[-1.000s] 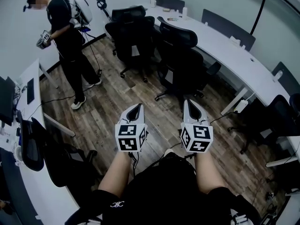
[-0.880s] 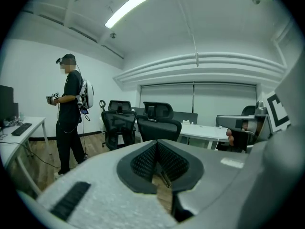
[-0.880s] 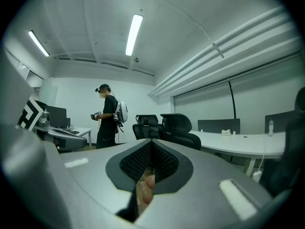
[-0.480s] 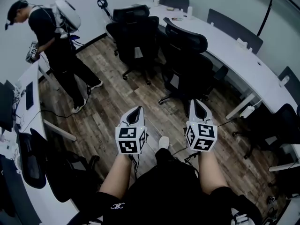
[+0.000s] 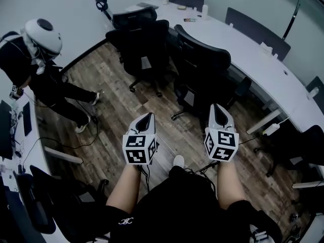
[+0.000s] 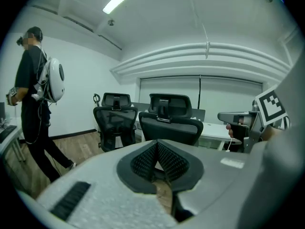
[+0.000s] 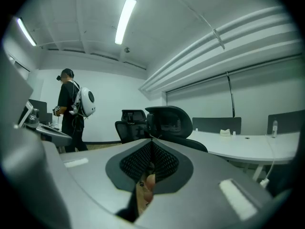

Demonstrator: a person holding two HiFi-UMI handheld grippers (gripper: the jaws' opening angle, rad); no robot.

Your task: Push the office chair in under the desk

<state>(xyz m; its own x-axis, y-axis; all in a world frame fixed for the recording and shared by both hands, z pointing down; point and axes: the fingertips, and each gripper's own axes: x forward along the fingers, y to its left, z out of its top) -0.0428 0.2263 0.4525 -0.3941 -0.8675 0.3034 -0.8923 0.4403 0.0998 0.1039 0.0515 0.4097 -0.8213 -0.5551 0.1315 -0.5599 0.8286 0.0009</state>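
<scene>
While left gripper (image 5: pixel 146 117) and right gripper (image 5: pixel 217 109) show fingers (image 6: pixel 143 162) pressed together, empty, office chair (image 5: pixel 201 59) ahead, beside desk (image 5: pixel 255 54).

We are nearer the office chair (image 5: pixel 202 59) now than a second ago. Our left gripper (image 5: pixel 145 120) and right gripper (image 5: pixel 218 113) are closer to it too. The other person (image 5: pixel 38 70) is now over at the left edge of the head view.
</scene>
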